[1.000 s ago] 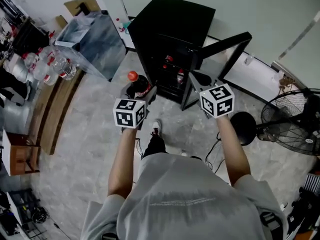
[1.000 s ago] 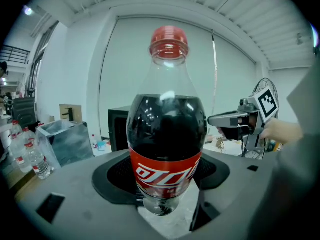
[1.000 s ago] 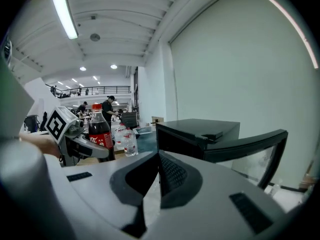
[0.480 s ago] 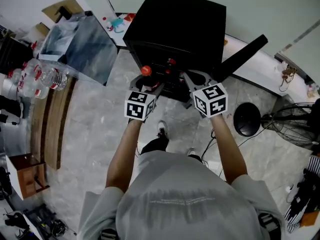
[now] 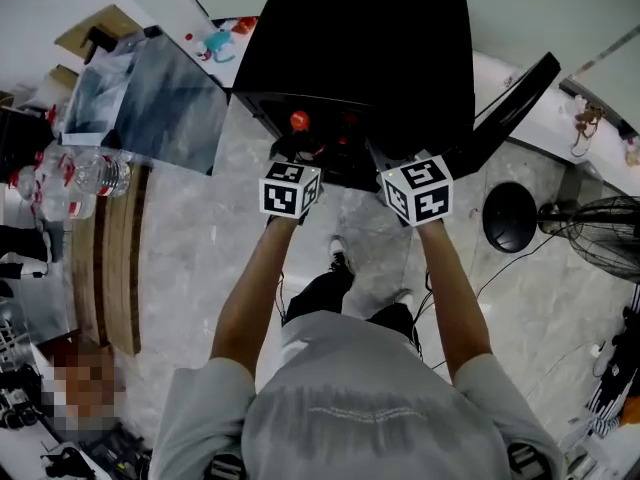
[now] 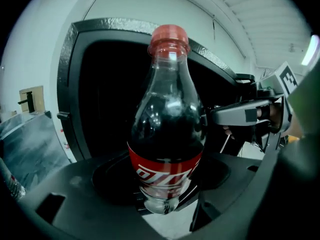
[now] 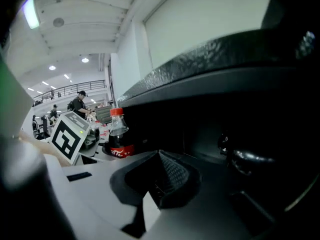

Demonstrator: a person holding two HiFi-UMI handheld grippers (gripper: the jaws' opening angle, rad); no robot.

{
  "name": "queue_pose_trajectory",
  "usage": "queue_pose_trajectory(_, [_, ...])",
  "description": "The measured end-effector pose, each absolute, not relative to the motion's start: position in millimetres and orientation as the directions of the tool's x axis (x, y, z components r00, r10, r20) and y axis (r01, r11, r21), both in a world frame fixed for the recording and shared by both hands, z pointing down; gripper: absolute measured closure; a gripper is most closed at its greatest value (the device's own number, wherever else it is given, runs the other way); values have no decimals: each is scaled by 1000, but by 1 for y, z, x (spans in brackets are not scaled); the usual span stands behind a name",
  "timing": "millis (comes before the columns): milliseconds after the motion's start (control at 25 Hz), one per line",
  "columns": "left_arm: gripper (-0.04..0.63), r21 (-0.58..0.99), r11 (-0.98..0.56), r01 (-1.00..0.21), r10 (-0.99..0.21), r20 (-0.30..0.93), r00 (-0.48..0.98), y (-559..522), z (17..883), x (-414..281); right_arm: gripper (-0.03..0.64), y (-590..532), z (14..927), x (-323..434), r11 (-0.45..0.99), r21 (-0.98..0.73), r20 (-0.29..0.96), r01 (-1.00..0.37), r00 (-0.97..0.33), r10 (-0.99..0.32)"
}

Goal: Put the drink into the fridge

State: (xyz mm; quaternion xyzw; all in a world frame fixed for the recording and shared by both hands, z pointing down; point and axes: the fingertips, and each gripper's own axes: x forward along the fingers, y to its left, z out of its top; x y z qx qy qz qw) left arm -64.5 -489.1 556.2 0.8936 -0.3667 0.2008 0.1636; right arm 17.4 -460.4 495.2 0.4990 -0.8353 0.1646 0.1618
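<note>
**Desk:** Where is the drink?

**Operator:** The cola bottle (image 6: 167, 134), clear plastic with dark liquid, a red cap and a red label, stands upright in my left gripper (image 6: 162, 201). The jaws pinch it low, near its base. It is right at the mouth of the open fridge (image 5: 370, 48).

**Desk:** And the room?

**Operator:** The fridge is black and boxy with a pebbled frame, and its door (image 5: 512, 93) is swung wide to the right. It sits on a pale, marbled floor (image 5: 190, 268). Water bottles (image 5: 85, 173) cluster at the left, and a fan (image 5: 605, 233) stands at the right.

**Desk:** Your arms?

**Operator:** Both forearms (image 5: 255, 288) are bare and reach straight ahead, side by side. My right gripper (image 7: 161, 176) is near the left one. Its ridged jaws are pressed together on nothing, and its nose is at the fridge's dark opening.
</note>
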Motion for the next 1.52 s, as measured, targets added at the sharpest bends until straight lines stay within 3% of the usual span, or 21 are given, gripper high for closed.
queue_pose_trajectory(480, [284,72,-666,-742,-667,388,636,-573,597,-31,615,-488,562,26,423,-68,445,-904,-407,-798])
queue_pose_trajectory(840, [284,26,-666,-746,-693,349,631,-623,630,-16,615,-515,597,28,383,-153,392,-911,-411,-823])
queue_pose_trajectory(1520, [284,29,-512,-859,-823,269,500,-696,648,-8,617,-529,634,40,333,-258,392,-907,-414,-822])
